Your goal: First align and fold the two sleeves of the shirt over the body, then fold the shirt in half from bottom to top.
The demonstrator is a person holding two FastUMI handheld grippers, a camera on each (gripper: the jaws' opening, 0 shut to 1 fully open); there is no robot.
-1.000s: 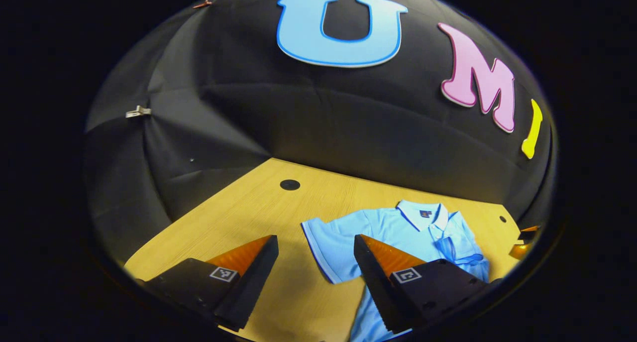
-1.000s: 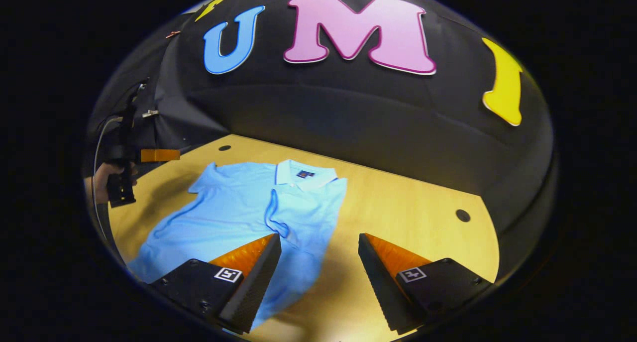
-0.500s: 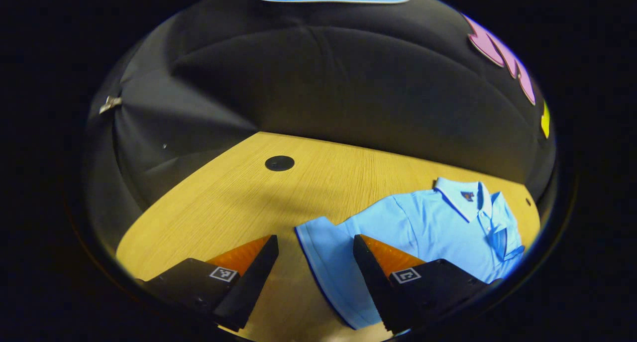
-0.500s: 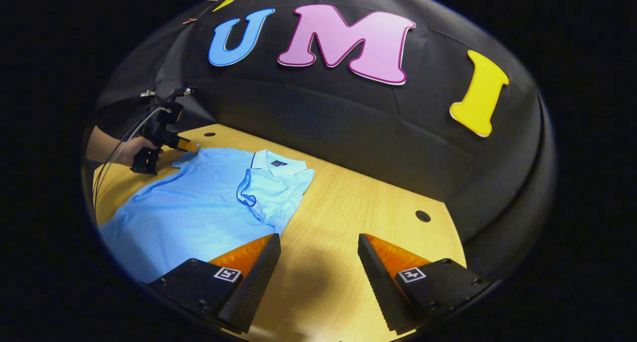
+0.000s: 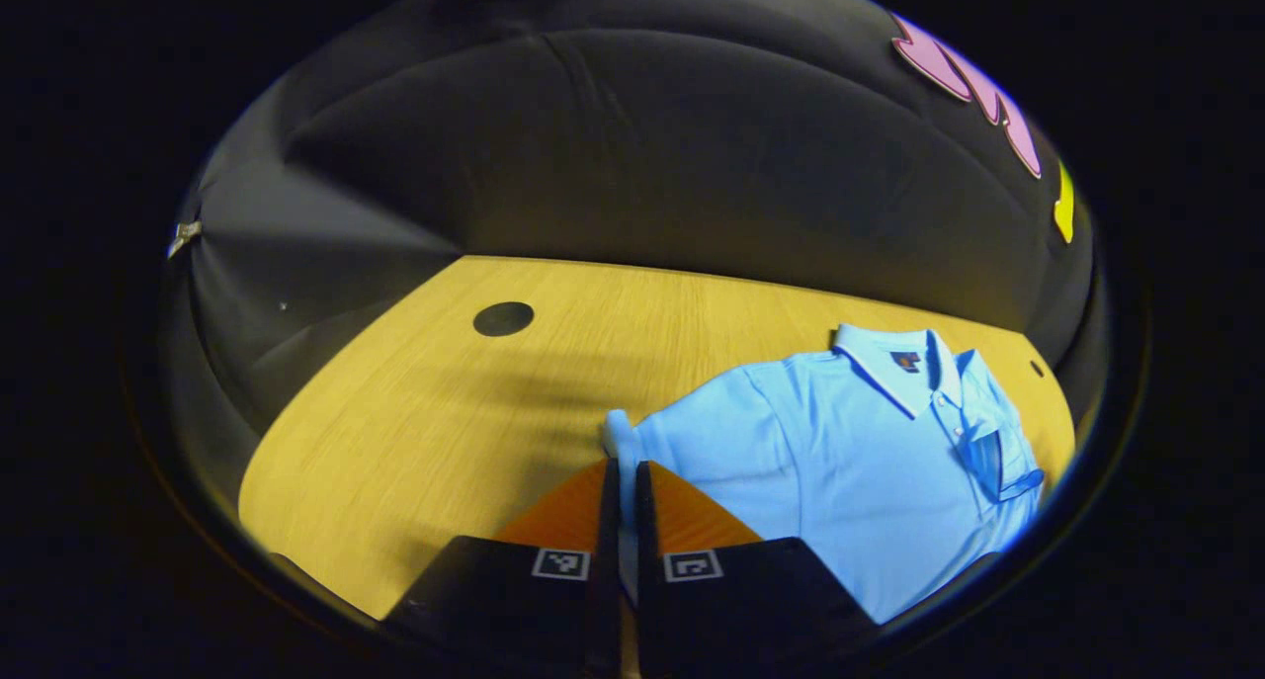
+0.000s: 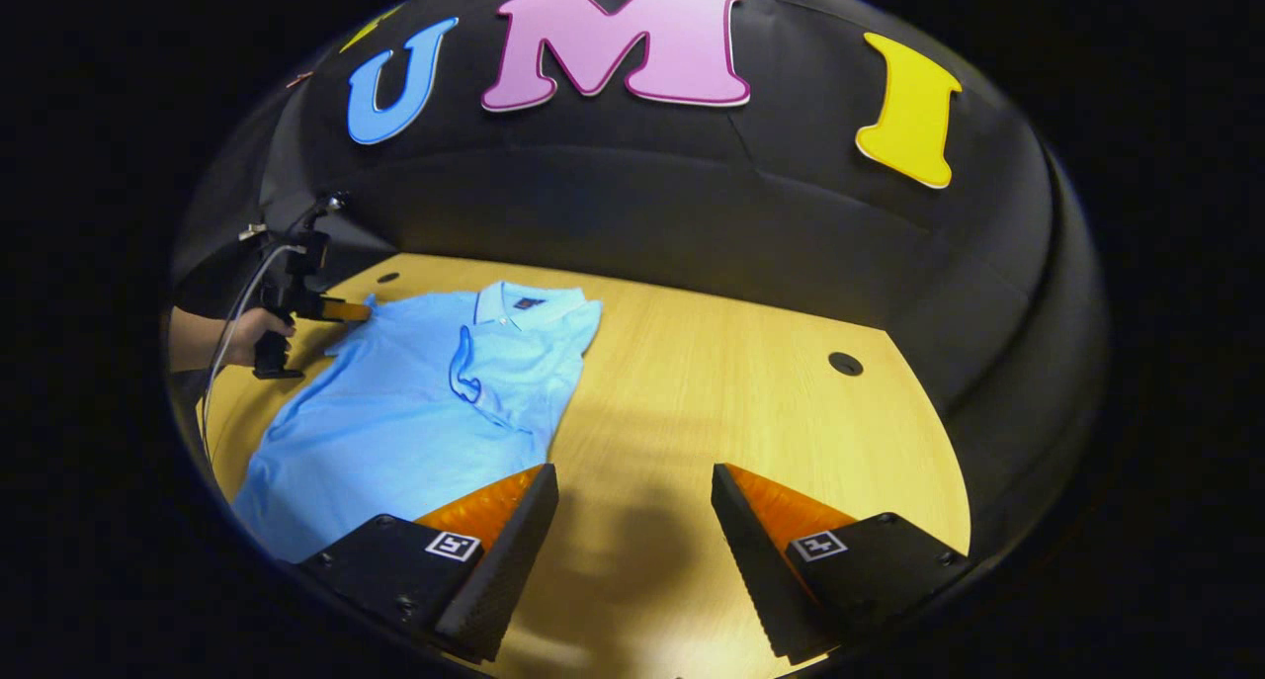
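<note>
Left claw [image 5: 620, 471] clenched on shirt's [image 5: 840, 452] left sleeve [image 5: 621, 440] edge. Right claw [image 6: 632, 521] released, above bare tabletop [image 6: 712, 402] right of shirt. Shirt flat on tabletop, right sleeve [image 6: 474, 363] folded over body.

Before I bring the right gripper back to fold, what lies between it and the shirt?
Nothing but bare wooden table: in the right gripper view, the open right gripper hovers beside the shirt.
</note>
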